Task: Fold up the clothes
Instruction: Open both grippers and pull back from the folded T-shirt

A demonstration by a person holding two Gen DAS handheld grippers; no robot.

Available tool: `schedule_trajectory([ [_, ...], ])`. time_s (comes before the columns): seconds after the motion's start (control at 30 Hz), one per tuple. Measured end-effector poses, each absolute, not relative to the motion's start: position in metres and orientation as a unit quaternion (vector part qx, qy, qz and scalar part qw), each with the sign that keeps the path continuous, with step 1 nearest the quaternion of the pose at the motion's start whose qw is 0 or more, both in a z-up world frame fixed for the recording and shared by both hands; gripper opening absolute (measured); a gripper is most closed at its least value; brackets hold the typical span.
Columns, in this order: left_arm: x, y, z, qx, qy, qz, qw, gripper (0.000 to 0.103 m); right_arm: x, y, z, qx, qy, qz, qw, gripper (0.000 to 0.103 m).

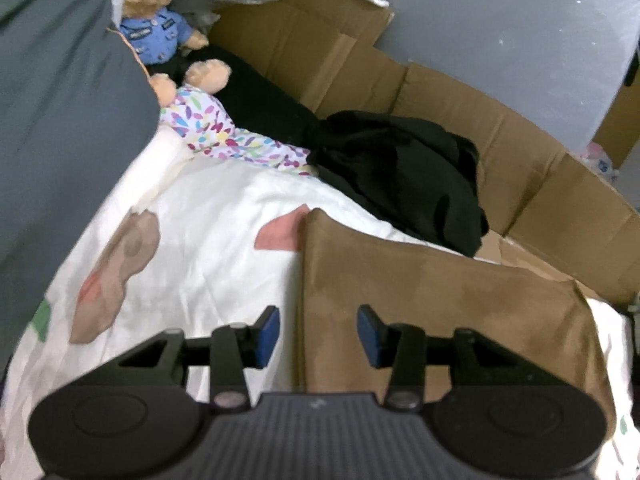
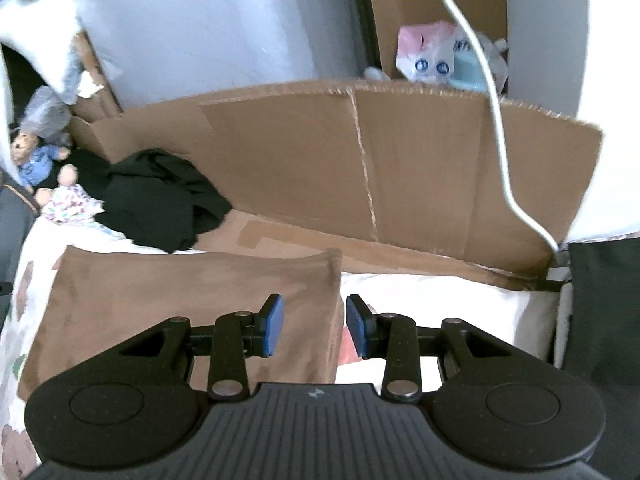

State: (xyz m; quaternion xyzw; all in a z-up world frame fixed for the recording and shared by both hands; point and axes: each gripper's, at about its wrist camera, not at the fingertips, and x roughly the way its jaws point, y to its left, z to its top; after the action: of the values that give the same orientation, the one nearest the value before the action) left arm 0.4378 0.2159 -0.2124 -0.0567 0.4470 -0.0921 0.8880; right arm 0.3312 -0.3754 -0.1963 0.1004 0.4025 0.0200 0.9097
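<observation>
A brown garment (image 1: 440,300) lies folded flat in a rectangle on a white patterned sheet (image 1: 208,240). My left gripper (image 1: 318,334) hovers above the garment's left edge, open, with nothing between its blue pads. In the right wrist view the same brown garment (image 2: 192,300) fills the lower left. My right gripper (image 2: 315,326) hangs over its right edge, open and empty. A crumpled black garment (image 1: 400,176) lies beyond the brown one; it shows as a black garment (image 2: 160,200) at the left in the right view.
A teddy bear (image 1: 160,28) in a blue shirt and a colourful spotted cloth (image 1: 212,132) lie at the far left. Cardboard walls (image 2: 360,168) stand behind the sheet. A white cable (image 2: 496,120) hangs at right. A grey-green cushion (image 1: 60,120) borders the left.
</observation>
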Motion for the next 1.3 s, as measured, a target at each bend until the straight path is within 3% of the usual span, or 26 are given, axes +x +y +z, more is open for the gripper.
schedule_trajectory([
  [0.47, 0.372, 0.215, -0.146, -0.06, 0.427, -0.113, 0.895, 0.053, 0.251, -0.364, -0.173, 0.115, 0.373, 0.026, 0.92, 0.045],
  [0.97, 0.329, 0.243, -0.173, -0.08, 0.443, -0.089, 0.889, 0.053, 0.208, -0.363, -0.176, 0.121, 0.364, 0.012, 0.923, 0.048],
  [1.3, 0.322, 0.251, -0.208, -0.089, 0.451, -0.088, 0.884, 0.053, 0.206, -0.357, -0.21, 0.121, 0.377, 0.015, 0.918, 0.047],
])
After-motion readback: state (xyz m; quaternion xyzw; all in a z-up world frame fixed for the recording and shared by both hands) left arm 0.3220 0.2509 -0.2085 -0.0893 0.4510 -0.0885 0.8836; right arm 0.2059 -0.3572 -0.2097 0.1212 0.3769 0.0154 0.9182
